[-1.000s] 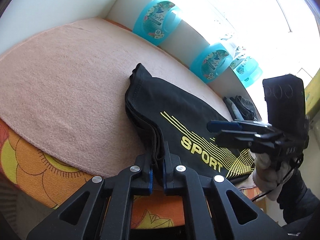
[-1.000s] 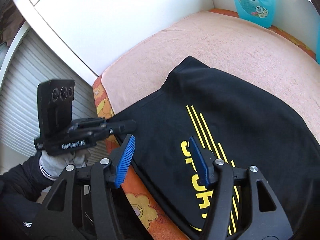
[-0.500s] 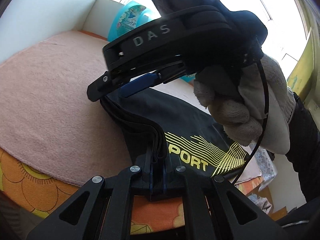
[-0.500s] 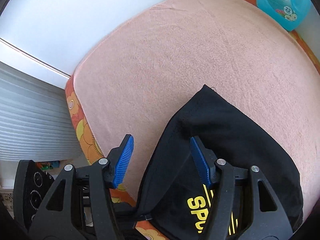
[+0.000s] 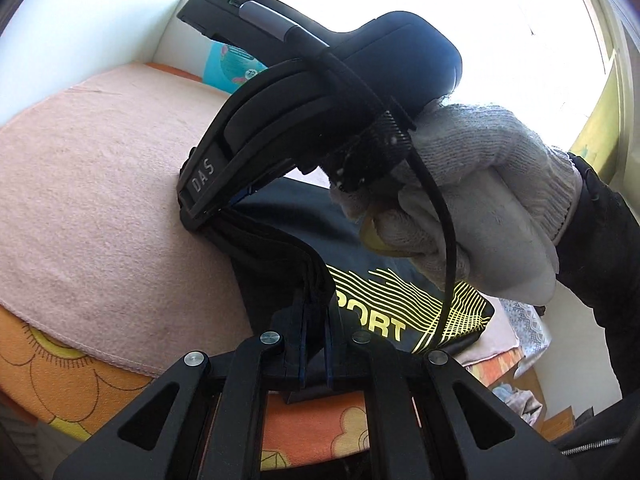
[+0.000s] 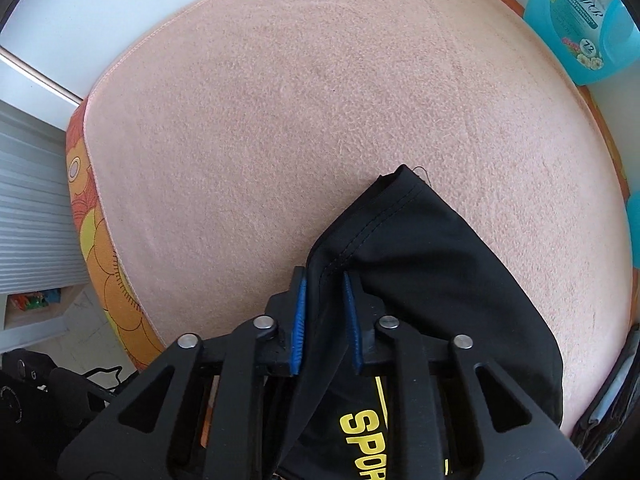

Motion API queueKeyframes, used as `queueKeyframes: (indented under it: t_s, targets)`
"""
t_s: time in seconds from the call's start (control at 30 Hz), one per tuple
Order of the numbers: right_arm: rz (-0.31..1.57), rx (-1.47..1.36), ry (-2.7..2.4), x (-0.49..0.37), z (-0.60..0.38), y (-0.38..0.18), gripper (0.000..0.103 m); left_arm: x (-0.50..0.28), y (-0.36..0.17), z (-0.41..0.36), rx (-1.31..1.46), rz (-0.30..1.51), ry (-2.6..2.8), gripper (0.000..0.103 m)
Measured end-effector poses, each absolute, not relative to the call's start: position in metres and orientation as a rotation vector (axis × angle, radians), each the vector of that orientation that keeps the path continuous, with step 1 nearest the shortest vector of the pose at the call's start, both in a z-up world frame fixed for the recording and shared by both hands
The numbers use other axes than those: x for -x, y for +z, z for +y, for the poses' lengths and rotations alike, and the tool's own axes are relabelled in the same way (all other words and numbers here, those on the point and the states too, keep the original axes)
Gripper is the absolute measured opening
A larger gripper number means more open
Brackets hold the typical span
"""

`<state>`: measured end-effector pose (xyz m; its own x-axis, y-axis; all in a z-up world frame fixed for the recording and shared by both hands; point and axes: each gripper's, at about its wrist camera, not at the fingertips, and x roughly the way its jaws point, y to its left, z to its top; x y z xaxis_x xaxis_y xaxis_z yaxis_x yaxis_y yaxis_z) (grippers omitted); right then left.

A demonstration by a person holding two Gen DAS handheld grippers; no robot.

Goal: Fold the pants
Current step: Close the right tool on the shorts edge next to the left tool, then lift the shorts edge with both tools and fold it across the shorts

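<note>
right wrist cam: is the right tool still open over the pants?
No. The right tool has just closed, and its blue pads now pinch the black pants near their corner.

Left gripper (image 5: 314,344) clamped; right gripper (image 6: 326,316) fingers just closed, pointing down.

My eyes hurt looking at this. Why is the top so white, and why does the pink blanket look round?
Left wrist view: sunlight through the window washes it out. Right wrist view: the fisheye lens bends the blanket; the bottle stays sharp.
</note>
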<state>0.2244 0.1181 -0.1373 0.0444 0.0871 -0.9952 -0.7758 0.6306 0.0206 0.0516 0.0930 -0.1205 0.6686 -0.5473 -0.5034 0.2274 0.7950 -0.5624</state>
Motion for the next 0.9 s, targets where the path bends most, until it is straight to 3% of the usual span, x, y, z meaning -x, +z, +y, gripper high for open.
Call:
queueKeyframes:
  t_s: [0.13,0.9]
  targets:
    - [1.329,0.552,0.752,-0.232,0.093,-0.117,0.006,-0.052,-0.116,0.088,0.472,0.708,-0.469,0.005]
    - [1.081,0.178,0.695,-0.240,-0.043,-0.011,0.005,-0.071,-0.065,0.015,0.332,0.650,-0.656,0.004]
